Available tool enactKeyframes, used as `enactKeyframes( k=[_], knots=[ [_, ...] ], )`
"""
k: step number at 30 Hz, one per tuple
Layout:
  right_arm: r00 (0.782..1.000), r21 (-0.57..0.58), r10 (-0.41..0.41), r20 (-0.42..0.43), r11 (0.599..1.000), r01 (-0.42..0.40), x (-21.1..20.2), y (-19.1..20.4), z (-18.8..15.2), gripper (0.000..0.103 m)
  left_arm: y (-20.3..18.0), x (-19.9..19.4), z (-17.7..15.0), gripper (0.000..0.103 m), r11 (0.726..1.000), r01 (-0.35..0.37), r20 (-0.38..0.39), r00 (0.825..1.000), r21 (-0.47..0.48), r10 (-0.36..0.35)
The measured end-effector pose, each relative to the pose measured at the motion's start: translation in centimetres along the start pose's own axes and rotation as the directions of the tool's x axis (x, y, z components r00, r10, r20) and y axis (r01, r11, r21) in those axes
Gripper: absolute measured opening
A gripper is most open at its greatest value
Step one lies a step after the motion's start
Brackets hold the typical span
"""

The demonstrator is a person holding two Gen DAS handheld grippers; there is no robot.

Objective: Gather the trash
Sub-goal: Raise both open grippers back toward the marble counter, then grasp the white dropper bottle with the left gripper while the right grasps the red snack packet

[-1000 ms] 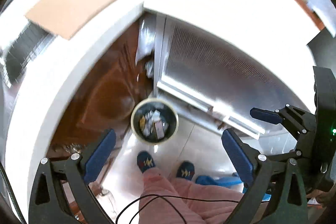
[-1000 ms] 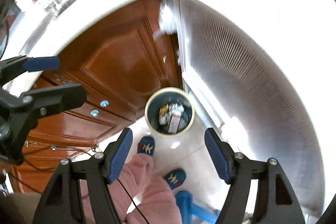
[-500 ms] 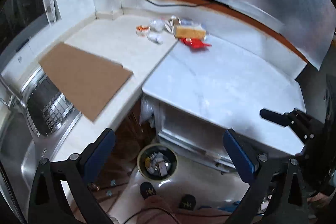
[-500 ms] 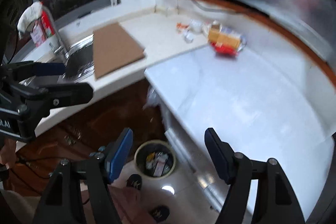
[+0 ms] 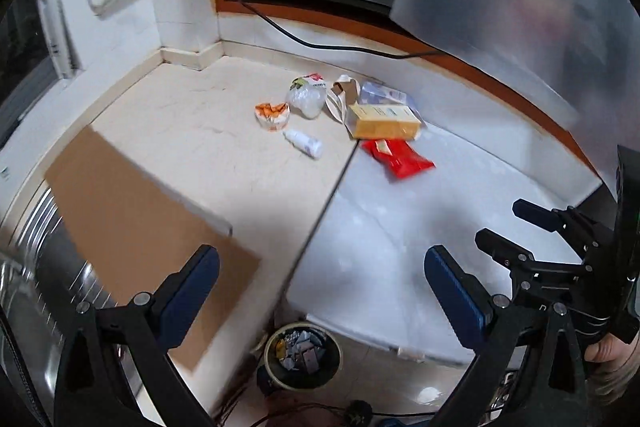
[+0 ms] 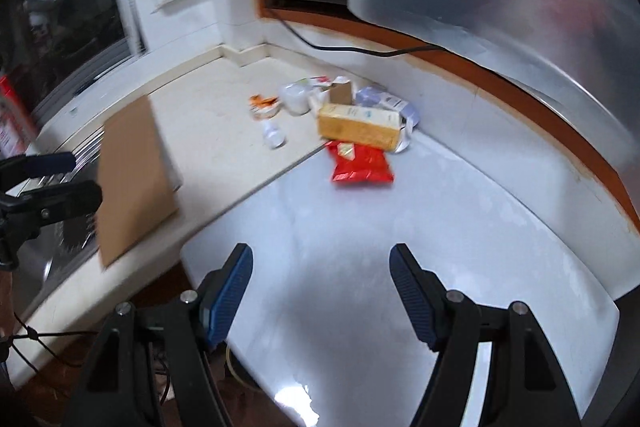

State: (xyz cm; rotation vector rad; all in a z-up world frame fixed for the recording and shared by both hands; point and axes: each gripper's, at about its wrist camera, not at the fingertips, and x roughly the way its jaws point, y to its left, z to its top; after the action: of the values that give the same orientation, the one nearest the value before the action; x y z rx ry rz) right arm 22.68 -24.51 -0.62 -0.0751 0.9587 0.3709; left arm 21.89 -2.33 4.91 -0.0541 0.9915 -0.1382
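Trash lies in the far corner of the counter: a red snack bag (image 5: 396,157) (image 6: 360,163), a yellow box (image 5: 382,121) (image 6: 360,125), a small white bottle (image 5: 304,143) (image 6: 274,137), an orange wrapper (image 5: 273,114) (image 6: 262,105) and a clear plastic bag (image 5: 307,97). A round bin (image 5: 302,355) with several scraps inside stands on the floor below the counter edge. My left gripper (image 5: 320,275) is open and empty, high over the counter edge. My right gripper (image 6: 322,279) is open and empty above the white worktop.
A brown cardboard sheet (image 5: 136,227) (image 6: 132,179) lies over the sink's drain rack (image 5: 44,227) at the left. A black cable (image 5: 340,45) runs along the back wall. The white worktop (image 6: 400,247) spans the right.
Both grippers have swung up from looking down at the bin on the floor to facing the counter and the trash in its far corner. Both stayed open.
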Motion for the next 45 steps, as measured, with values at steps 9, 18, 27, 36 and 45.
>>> enactKeyframes(
  k=[9,18,27,36,45],
  knots=[
    [0.998,0.084,-0.001,-0.062,0.996,0.006,10.1,-2.9,6.0,0.081,3.0,11.2,6.7,0.097,0.999,0.034,-0.085,0.996,-0.036,-0.037],
    [0.988,0.101,-0.043,-0.146,0.993,0.058,17.9,-4.4,7.9,0.084,3.4,19.8,10.0,0.087,0.994,0.043,-0.156,0.986,-0.100,-0.058],
    [0.980,0.124,-0.050,-0.194,0.989,0.075,20.6,-5.3,8.1,0.084,3.3,24.5,11.5,0.066,0.992,0.024,-0.214,0.976,-0.124,-0.051],
    [0.975,0.106,-0.051,-0.218,0.992,0.075,20.8,-4.7,7.6,0.067,3.5,26.0,10.8,0.036,0.989,0.021,-0.246,0.968,-0.144,-0.057],
    [0.978,0.140,-0.046,-0.205,0.987,0.076,20.0,-4.7,7.1,0.041,4.0,25.4,9.5,0.022,0.987,0.042,-0.225,0.971,-0.158,-0.077]
  ],
)
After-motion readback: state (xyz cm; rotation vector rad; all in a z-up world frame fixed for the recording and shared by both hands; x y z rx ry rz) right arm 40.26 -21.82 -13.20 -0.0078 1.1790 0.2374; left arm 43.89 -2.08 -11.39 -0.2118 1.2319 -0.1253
